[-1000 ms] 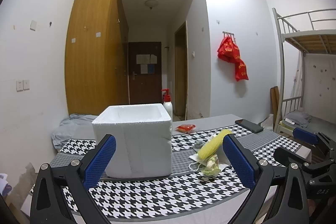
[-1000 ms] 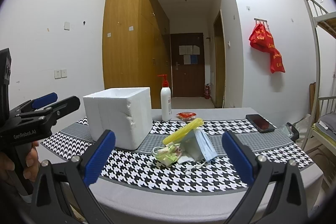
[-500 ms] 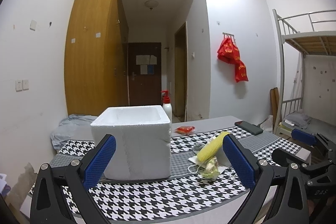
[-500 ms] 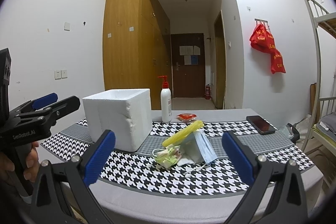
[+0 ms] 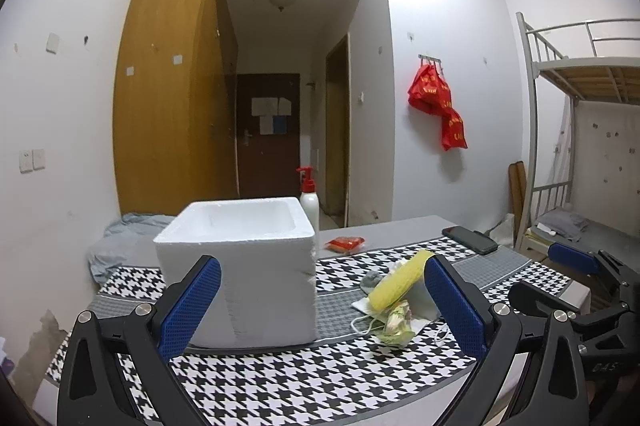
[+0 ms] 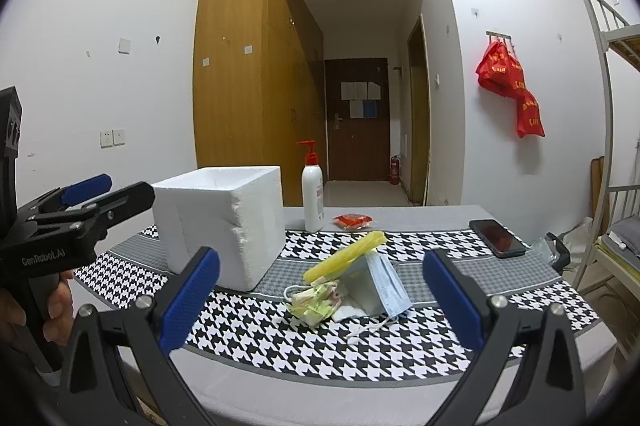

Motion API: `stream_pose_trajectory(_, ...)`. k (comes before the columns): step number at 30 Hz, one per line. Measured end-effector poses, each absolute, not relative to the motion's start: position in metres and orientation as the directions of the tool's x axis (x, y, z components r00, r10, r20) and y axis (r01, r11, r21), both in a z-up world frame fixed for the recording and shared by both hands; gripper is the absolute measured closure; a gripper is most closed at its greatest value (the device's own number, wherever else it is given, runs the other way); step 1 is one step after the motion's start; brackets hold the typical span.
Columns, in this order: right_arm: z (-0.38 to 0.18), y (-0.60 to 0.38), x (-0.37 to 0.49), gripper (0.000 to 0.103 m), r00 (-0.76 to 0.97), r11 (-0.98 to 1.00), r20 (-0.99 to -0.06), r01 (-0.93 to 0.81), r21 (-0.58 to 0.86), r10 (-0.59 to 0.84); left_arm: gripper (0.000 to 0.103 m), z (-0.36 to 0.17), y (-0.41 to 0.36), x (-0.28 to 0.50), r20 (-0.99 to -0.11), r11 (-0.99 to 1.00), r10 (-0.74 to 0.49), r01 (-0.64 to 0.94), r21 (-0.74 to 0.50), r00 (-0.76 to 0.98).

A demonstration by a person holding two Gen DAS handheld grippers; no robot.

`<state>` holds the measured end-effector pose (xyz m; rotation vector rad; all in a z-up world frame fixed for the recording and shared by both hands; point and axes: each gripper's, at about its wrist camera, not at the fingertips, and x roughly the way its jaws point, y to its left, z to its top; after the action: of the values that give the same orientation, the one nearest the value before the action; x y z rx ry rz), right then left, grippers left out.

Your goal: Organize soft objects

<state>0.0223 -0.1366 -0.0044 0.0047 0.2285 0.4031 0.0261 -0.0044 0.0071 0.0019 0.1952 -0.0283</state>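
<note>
Both my grippers, left (image 5: pixel 320 300) and right (image 6: pixel 320 296), wide open, empty; mask (image 6: pixel 380 284) right of the box (image 6: pixel 224 222) looks light, floppy—pinch its folded edge.

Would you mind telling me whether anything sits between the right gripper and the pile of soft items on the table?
Nothing visible does. The right gripper is open and faces the pile across bare houndstooth cloth; the foam box stands off to the left.
</note>
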Motion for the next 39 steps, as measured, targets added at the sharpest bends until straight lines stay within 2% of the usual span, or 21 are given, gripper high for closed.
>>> stream_pose_trajectory(8,-0.005,-0.145,0.040,0.000,0.900,0.933,-0.251,-0.357,0.049,0.357,0.001,0.005,-0.009,0.043,-0.205,0.998,-0.055,0.056,-0.003,0.977)
stream_pose_trajectory(12,-0.005,-0.148,0.048,0.000,0.898,0.937,-0.270,-0.347,0.047,0.347,0.001,0.002,-0.019,0.054,-0.213,0.996,-0.072,0.083,0.042,0.974)
stream_pose_trajectory(18,-0.009,-0.154,0.066,0.000,0.896,0.949,-0.320,-0.311,0.045,0.309,0.001,-0.005,-0.022,0.073,-0.292,0.993,-0.097,0.112,0.037,0.952)
stream_pose_trajectory(23,-0.013,-0.156,0.079,0.000,0.889,0.953,-0.351,-0.300,0.038,0.294,0.001,-0.009,-0.029,0.088,-0.307,0.988,-0.091,0.123,0.088,0.947)
stream_pose_trajectory(39,-0.031,-0.173,0.117,0.000,0.853,0.953,-0.430,-0.296,0.066,0.294,0.001,-0.031,-0.048,0.123,-0.403,0.986,-0.106,0.149,0.075,0.909)
